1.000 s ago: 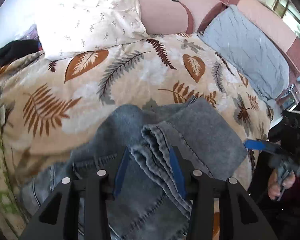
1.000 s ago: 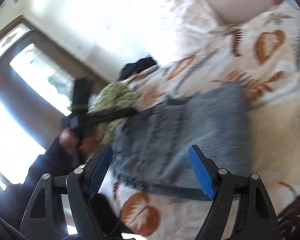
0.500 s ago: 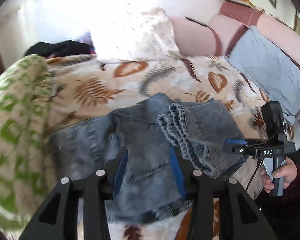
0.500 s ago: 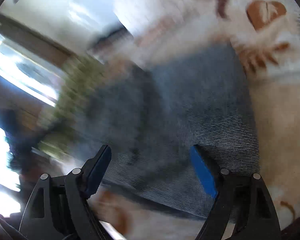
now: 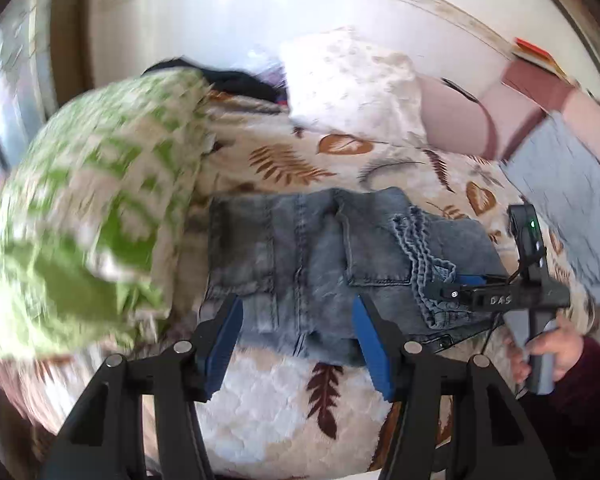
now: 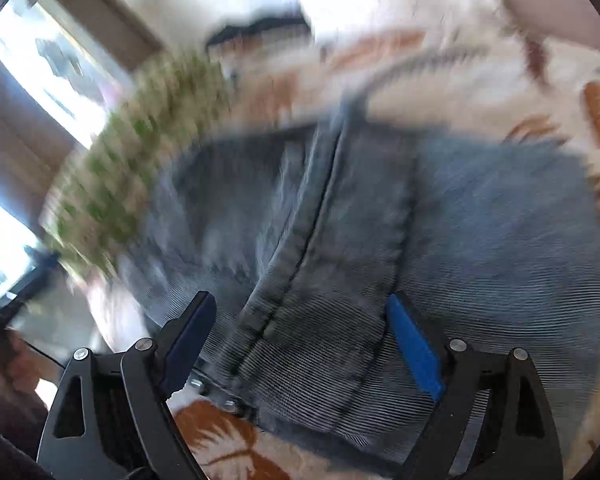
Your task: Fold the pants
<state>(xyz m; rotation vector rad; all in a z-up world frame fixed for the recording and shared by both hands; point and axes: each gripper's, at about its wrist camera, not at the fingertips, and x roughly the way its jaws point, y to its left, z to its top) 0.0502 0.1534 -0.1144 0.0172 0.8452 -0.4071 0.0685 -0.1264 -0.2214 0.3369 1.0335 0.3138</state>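
Note:
Grey-blue denim pants (image 5: 320, 264) lie folded in a rough rectangle on the leaf-print bedspread (image 5: 284, 392). Their hems (image 5: 424, 256) lie bunched on the right part of the fold. My left gripper (image 5: 296, 344) is open and empty, just short of the pants' near edge. My right gripper (image 5: 460, 286) shows in the left wrist view at the pants' right edge. In its own blurred view my right gripper (image 6: 300, 340) is open, low over the denim (image 6: 420, 220), with a thick seam between its blue pads.
A green-and-white patterned cushion (image 5: 84, 216) lies close on the left. A white pillow (image 5: 352, 84) and pink pillows (image 5: 456, 116) sit at the head of the bed. A grey-blue pillow (image 5: 568, 188) lies far right. Dark clothing (image 5: 228, 76) lies behind the cushion.
My left gripper let go of the bunched hems, opened wider and pulled back off the pants. My right gripper swung in over the pants' right edge, still open.

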